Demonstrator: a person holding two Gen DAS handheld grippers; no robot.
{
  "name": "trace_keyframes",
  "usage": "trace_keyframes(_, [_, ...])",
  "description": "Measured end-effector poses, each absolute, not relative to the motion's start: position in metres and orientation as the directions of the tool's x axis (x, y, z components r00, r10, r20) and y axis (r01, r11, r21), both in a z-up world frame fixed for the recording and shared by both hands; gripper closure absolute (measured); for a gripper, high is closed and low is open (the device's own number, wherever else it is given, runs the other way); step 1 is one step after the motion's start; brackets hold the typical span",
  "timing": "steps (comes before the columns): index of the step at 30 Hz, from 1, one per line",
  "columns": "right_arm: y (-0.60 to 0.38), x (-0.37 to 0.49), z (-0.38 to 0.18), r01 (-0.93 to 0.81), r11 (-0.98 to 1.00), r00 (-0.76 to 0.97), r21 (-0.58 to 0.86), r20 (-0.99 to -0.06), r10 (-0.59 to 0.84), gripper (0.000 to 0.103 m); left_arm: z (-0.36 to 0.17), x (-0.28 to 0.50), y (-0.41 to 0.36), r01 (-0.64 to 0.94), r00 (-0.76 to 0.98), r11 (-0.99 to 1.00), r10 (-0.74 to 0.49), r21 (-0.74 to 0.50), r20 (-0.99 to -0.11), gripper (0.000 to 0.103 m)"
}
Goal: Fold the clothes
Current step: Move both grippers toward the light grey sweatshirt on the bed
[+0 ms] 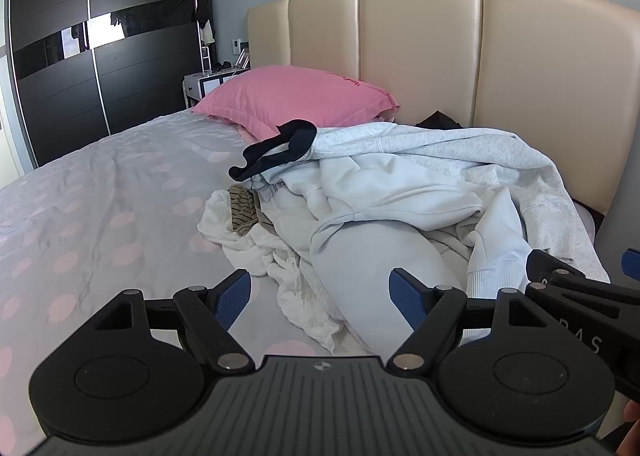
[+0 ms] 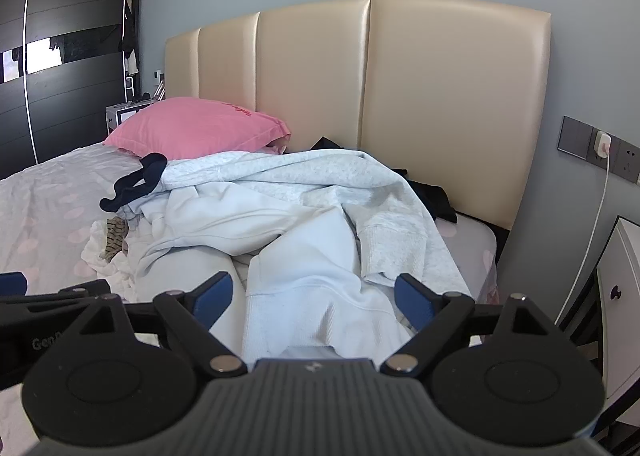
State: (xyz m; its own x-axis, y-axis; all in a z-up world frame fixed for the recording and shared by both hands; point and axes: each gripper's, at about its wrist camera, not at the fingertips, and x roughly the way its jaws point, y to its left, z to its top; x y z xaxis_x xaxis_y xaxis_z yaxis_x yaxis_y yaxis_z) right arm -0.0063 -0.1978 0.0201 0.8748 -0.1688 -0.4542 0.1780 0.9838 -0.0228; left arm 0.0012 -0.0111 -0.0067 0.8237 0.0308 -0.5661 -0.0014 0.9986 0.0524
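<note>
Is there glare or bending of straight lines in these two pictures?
Left wrist view: glossy wardrobe reflects a bright window, and its door rails bow. Right wrist view: headboard shows soft sheen and curves at the edges; dark vignette in the corners of both.

Count on bed: one pink cotton pillow [image 1: 292, 99]; one pale blue fleece sweatshirt [image 2: 320, 276]; one heather-grey knit sweatshirt [image 2: 320, 171]; one crumpled white garment [image 1: 280, 268]; one tan striped cloth [image 1: 244, 211]; two dark items: one navy sock-like piece [image 1: 276, 149], one black garment [image 2: 436, 197] by the headboard.
</note>
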Motion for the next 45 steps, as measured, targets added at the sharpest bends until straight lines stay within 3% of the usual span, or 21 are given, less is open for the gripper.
trace_keyframes(45, [-0.2009,0.0003,0.0224,0.156,0.988,0.871,-0.005,-0.471,-0.14,0.013,-0.0027,0.0092,-0.0126,-0.011,0.819,0.997,0.052,0.075,-0.571,0.027])
